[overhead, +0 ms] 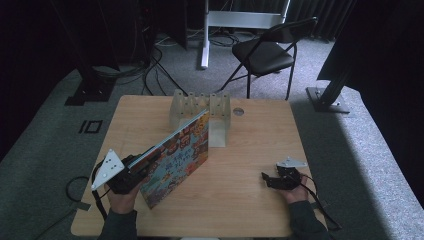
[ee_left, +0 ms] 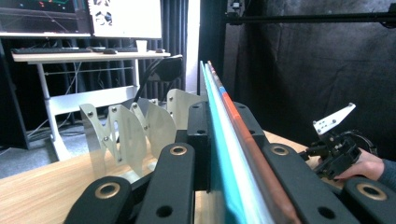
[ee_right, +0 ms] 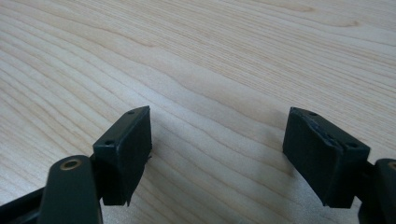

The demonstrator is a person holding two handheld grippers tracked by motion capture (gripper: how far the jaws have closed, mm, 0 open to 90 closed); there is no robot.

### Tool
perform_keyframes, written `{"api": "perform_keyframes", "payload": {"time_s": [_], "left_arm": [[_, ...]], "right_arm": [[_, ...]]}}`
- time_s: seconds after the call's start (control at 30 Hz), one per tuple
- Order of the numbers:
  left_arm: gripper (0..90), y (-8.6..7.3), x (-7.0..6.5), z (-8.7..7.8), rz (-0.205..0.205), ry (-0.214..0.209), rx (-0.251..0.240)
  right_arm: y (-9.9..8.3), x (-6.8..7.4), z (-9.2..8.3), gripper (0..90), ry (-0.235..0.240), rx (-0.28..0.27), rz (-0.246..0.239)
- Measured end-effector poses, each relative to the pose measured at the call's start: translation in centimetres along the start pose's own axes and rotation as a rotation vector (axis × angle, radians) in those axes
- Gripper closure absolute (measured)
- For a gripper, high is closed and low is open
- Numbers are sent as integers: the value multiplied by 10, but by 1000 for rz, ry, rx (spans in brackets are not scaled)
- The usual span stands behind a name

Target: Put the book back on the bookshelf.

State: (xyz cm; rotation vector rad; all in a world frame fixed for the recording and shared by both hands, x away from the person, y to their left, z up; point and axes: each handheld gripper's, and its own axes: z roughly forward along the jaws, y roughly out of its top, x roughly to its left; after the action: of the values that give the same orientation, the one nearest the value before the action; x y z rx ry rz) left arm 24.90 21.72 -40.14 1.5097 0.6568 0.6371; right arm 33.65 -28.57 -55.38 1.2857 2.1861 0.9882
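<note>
Rack: a pale slotted stand set at the far middle of the wooden table; its upright dividers are seen empty in the left gripper view, no item being lodged in any slot.

Book: a thin, brightly illustrated volume, held tilted with its lower corner near the table's front left and its upper corner raised up to the rack. Large lettering is printed on the cover, but it is too blurred to be read. In the left gripper view the book is presented edge-on, with teal, white and red-brown layers visible.

Left gripper: clamped on the book's near-left edge, the jaws pressed against both covers.

Right gripper: rested low on the table at the front right, well apart from the book, jaws spread wide with bare wood between them.

Open room: a broad uncluttered stretch of tabletop is left between the book and the right gripper. A chair is placed on the floor beyond the far edge.
</note>
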Motion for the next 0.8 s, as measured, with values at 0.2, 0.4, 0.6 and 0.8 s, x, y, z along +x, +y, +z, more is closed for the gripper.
{"api": "perform_keyframes", "payload": {"time_s": [0.2,0.4,0.6,0.8], "left_arm": [[808,1,0,-2,-2,20,1],[808,1,2,-2,-8,39,-2],[808,1,3,-3,-18,60,-7],[808,3,3,-5,-27,91,-15]], "right_arm": [[0,0,0,235,0,0,0],[0,0,0,235,0,0,0],[0,0,0,235,0,0,0],[0,0,0,235,0,0,-1]]}}
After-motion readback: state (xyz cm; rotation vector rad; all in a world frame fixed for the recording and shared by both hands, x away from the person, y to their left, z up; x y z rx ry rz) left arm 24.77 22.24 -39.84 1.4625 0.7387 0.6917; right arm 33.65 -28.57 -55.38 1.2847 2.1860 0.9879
